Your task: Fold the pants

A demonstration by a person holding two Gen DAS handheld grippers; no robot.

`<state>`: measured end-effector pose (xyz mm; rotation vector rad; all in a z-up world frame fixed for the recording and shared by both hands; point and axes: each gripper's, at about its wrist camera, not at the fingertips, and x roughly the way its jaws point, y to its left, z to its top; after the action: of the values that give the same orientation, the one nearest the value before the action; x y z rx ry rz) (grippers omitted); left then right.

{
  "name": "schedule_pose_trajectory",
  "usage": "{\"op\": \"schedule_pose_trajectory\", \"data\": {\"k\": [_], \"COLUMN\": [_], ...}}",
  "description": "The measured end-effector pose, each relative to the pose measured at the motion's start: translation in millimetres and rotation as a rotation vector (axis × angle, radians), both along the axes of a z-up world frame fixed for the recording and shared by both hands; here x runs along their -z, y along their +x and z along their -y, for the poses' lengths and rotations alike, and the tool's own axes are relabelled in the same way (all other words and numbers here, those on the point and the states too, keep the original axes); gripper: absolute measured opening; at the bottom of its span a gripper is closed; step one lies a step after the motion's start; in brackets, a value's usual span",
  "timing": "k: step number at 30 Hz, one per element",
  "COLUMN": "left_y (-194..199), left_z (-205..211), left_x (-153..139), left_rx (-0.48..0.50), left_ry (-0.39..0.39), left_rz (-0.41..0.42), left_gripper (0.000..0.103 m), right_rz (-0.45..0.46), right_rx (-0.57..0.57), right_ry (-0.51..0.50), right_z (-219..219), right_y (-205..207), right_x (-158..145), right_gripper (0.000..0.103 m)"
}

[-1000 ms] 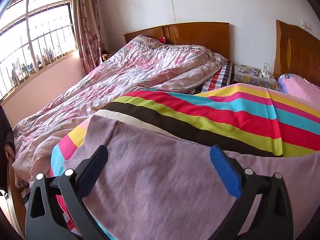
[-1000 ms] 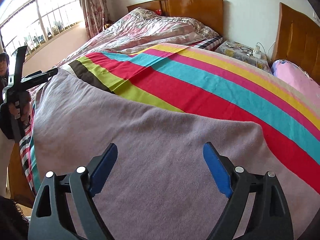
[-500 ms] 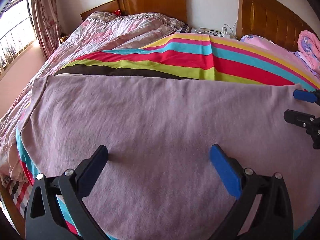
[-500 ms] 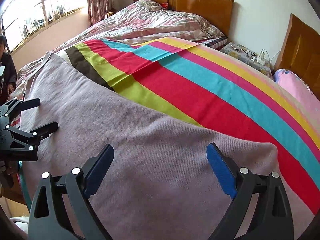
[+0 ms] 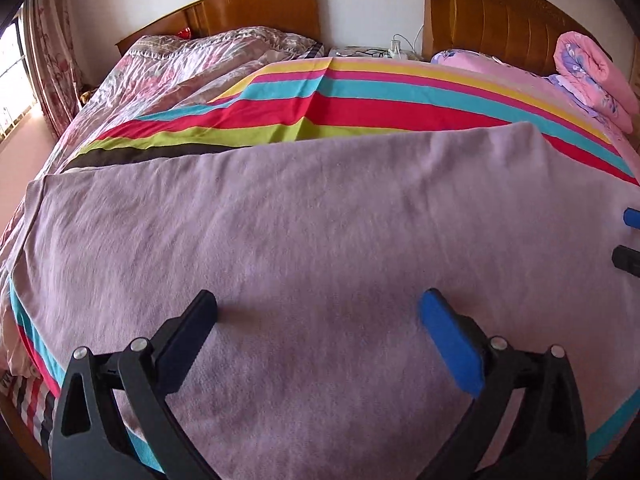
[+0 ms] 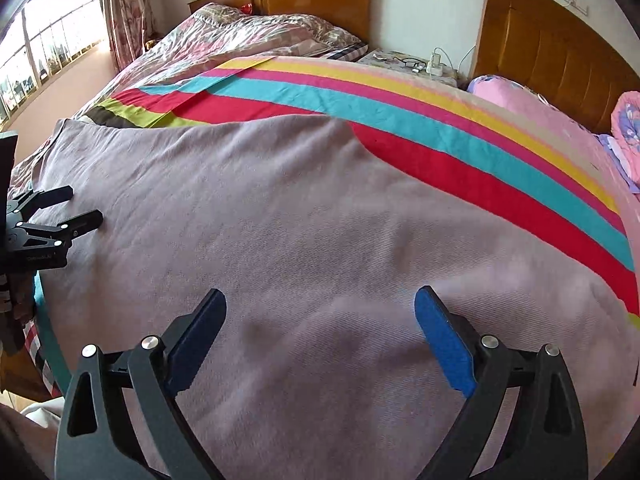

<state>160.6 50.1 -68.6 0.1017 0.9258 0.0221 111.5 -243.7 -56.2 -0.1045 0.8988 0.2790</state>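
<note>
The mauve pants (image 5: 304, 232) lie spread flat across the near part of the striped bed sheet (image 5: 360, 96); they also fill the right wrist view (image 6: 280, 220). My left gripper (image 5: 318, 312) is open and empty, low over the pants near the front edge. My right gripper (image 6: 320, 308) is open and empty over the pants further right. The left gripper shows at the left edge of the right wrist view (image 6: 68, 208), and the right gripper's fingertips (image 5: 632, 216) show at the right edge of the left wrist view.
A second bed with a floral quilt (image 5: 172, 68) lies to the left. A nightstand with cables (image 6: 412, 64) stands between two wooden headboards (image 6: 552, 52). A pink rolled quilt (image 5: 592, 72) lies far right. A window (image 6: 48, 52) is at the left.
Both grippers have swung to the right and moved in closer over the pants. The left view turned from the floral bed to face the pants. Both stayed open.
</note>
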Motion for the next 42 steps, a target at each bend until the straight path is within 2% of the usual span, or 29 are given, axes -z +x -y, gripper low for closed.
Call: {"op": "schedule_pose_trajectory", "data": {"k": [2, 6, 8, 11, 13, 15, 17, 19, 22, 24, 26, 29, 31, 33, 36, 38, 39, 40, 42], "left_y": [-13, -36, -40, -40, -38, -44, -48, -57, -65, -68, -67, -62, -61, -59, -54, -51, -50, -49, -45], "left_z": [6, 45, 73, 108, 125, 130, 143, 158, 185, 201, 209, 208, 209, 217, 233, 243, 243, 241, 243], "left_x": [-18, -45, -41, -17, 5, 4, -5, -18, -21, -8, 8, 4, -8, -16, -10, 7, 13, 12, 7], "left_rx": [0.009, 0.129, 0.195, 0.274, 0.290, 0.277, 0.331, 0.360, 0.435, 0.469, 0.472, 0.457, 0.450, 0.463, 0.487, 0.503, 0.497, 0.483, 0.480], "left_ry": [-0.009, -0.030, -0.037, -0.014, 0.022, 0.028, 0.017, 0.035, 0.021, 0.051, 0.080, 0.044, 0.048, 0.021, 0.029, 0.062, 0.059, 0.035, 0.040], "left_rz": [0.064, 0.143, 0.128, 0.062, -0.015, 0.019, 0.026, 0.092, 0.105, 0.084, 0.045, 0.022, 0.066, 0.075, 0.061, 0.014, 0.006, 0.012, -0.002], "left_gripper": [0.101, 0.102, 0.102, 0.102, 0.102, 0.101, 0.101, 0.102, 0.102, 0.102, 0.102, 0.102, 0.102, 0.102, 0.102, 0.102, 0.102, 0.102, 0.101], "right_rz": [0.025, 0.028, -0.014, -0.032, 0.014, 0.054, 0.109, 0.133, 0.117, 0.105, 0.107, 0.099, 0.170, 0.213, 0.162, 0.089, 0.051, 0.061, 0.103], "right_rx": [0.019, 0.078, 0.147, 0.211, 0.198, 0.197, 0.223, 0.247, 0.251, 0.254, 0.232, 0.256, 0.277, 0.254, 0.217, 0.190, 0.221, 0.237, 0.278], "right_ry": [0.017, -0.036, -0.036, -0.004, 0.031, 0.045, 0.060, 0.090, 0.096, 0.065, 0.038, 0.135, 0.197, 0.267, 0.293, 0.301, 0.292, 0.303, 0.375], "right_z": [15, 50, 75, 110, 122, 129, 137, 147, 155, 156, 156, 175, 189, 197, 193, 189, 190, 194, 210], "right_y": [-14, -37, -47, -73, -100, -126, -148, -160, -161, -161, -164, -169, -172, -167, -147, -134, -132, -137, -159], "right_x": [-10, -7, 3, 14, 9, 0, -11, -15, -2, 14, 17, -1, -20, -32, -24, -4, 6, 6, -5], "right_gripper": [0.092, 0.092, 0.092, 0.092, 0.092, 0.092, 0.092, 0.092, 0.092, 0.092, 0.093, 0.092, 0.092, 0.092, 0.092, 0.092, 0.092, 0.091, 0.090]}}
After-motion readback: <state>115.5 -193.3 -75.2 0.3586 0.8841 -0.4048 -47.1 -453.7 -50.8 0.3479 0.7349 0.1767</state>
